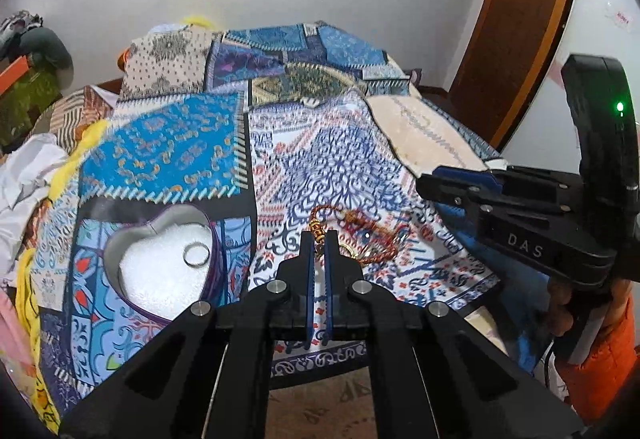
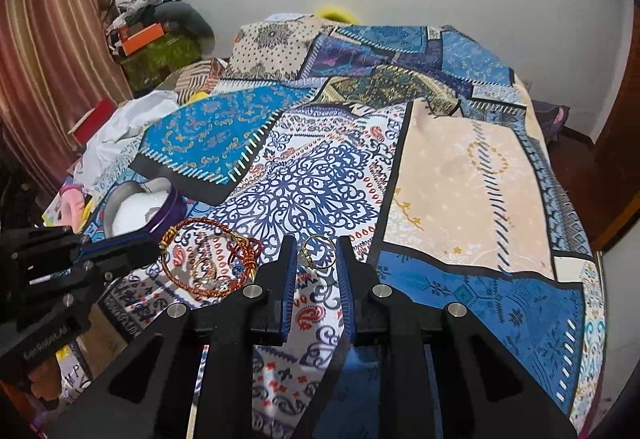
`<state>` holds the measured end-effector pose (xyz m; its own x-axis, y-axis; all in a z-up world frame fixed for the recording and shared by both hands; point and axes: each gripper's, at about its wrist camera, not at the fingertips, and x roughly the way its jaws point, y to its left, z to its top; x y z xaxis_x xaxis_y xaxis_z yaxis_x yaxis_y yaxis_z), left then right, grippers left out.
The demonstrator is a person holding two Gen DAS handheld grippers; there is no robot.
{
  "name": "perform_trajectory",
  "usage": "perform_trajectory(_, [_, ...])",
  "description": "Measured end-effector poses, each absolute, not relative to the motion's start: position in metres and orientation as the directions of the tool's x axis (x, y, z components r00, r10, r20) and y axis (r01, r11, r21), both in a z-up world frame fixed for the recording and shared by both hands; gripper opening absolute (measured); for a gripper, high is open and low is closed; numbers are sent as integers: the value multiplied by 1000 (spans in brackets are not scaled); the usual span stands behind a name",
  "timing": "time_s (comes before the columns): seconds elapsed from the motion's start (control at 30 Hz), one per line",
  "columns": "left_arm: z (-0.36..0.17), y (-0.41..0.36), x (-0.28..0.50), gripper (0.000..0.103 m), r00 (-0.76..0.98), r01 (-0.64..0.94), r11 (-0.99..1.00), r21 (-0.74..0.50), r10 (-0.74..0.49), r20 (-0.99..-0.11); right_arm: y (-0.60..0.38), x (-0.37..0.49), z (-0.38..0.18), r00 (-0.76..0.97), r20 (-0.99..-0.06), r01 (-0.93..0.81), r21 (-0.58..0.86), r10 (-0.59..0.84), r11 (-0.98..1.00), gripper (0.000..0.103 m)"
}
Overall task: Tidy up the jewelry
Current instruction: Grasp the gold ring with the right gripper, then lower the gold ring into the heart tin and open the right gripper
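A heart-shaped purple tin [image 1: 132, 239] with white padding lies on the patterned bedspread at left; a silver ring [image 1: 196, 254] lies inside it. My left gripper [image 1: 319, 239] is nearly shut on the gold beads of a red braided cord bracelet [image 1: 372, 239]. In the right wrist view the bracelet [image 2: 200, 267] lies left of my right gripper [image 2: 316, 251], which is open around a gold ring [image 2: 316, 251] on the cloth. The tin [image 2: 140, 207] shows at left, with the left gripper [image 2: 116, 251] beside it.
A patchwork bedspread [image 2: 460, 167] covers the bed. White cloth [image 2: 124, 127] and clutter lie at the left side. A wooden door [image 1: 520, 19] stands at the right. The bed's near edge drops to the floor [image 1: 320, 407].
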<state>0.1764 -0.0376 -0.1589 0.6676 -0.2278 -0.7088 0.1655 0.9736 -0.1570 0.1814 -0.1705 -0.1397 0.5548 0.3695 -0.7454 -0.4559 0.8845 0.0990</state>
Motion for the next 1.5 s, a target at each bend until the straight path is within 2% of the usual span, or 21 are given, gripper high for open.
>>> perform_trajectory(0.6, [-88, -18, 145, 2, 797, 153, 980, -129, -199, -570, -160, 147, -90, 630, -654, -473, 103, 418, 875, 18])
perform_trajectory(1.07, [-72, 28, 127, 2, 845, 86, 986, -140, -147, -514, -111, 121, -58, 635, -590, -552, 106, 499, 827, 18])
perform_trajectory(1.27, [-74, 52, 125, 2, 852, 58, 987, -150, -127, -508, -89, 119, -59, 616, -591, -578, 108, 520, 809, 18])
perform_trajectory(1.5, [-83, 74, 125, 2, 848, 38, 986, -160, -117, -517, -60, 127, -79, 559, -634, -603, 130, 534, 787, 18])
